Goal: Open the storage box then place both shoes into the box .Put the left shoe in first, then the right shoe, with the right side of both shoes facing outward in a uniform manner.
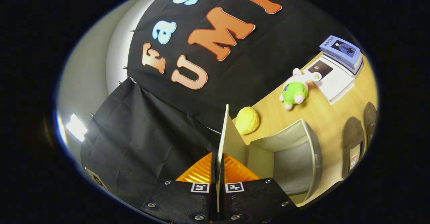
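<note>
My gripper (pixel 217 170) is shut on the thin beige lid (pixel 224 133) of the storage box, which stands edge-on between the orange fingers (pixel 198 173) and is lifted up off the box. The open grey box (pixel 295 157) lies just right of the fingers on the wooden table (pixel 329 116), its inside bare. Two dark shoes (pixel 352 143) (pixel 370 116) lie side by side on the table beyond the box, soles toward me.
A yellow round soft toy (pixel 247 120) sits just past the lid. A green and pink plush (pixel 295 91) lies farther along, with an open booklet (pixel 332 78) and a stack of blue books (pixel 342 52) beyond it. Black cloth walls the table's left side.
</note>
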`<state>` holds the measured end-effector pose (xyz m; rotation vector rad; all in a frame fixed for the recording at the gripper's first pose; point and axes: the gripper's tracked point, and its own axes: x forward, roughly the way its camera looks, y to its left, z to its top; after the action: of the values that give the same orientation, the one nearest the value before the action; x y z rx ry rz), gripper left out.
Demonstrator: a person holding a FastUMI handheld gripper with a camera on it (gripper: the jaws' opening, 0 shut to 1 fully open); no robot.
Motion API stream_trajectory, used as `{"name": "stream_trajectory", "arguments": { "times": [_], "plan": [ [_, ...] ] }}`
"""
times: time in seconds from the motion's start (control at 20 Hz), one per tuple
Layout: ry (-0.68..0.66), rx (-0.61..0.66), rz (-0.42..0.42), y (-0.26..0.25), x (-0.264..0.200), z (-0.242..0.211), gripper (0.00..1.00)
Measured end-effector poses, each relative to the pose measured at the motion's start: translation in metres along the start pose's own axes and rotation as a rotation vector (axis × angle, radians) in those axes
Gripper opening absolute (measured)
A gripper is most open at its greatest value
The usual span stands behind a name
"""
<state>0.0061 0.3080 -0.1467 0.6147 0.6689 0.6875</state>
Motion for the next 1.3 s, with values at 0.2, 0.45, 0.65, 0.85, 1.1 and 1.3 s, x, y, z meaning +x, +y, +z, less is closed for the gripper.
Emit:
{"name": "stream_trajectory", "arguments": {
  "times": [0.2, 0.45, 0.65, 0.85, 1.1, 1.3],
  "plan": [
    [0.038, -0.020, 0.030, 0.030, 0.030, -0.017, 0.03],
    [0.097, -0.059, 0.054, 0.058, 0.067, -0.044, 0.07],
    [0.139, -0.090, 0.081, 0.077, 0.088, -0.064, 0.19],
    [0.120, -0.115, 0.056, 0.072, 0.092, -0.063, 0.83],
    [0.055, -0.161, -0.016, 0.045, 0.079, -0.035, 0.98],
    [-0.008, -0.185, -0.082, 0.014, 0.054, -0.008, 0.98]
  ]
}}
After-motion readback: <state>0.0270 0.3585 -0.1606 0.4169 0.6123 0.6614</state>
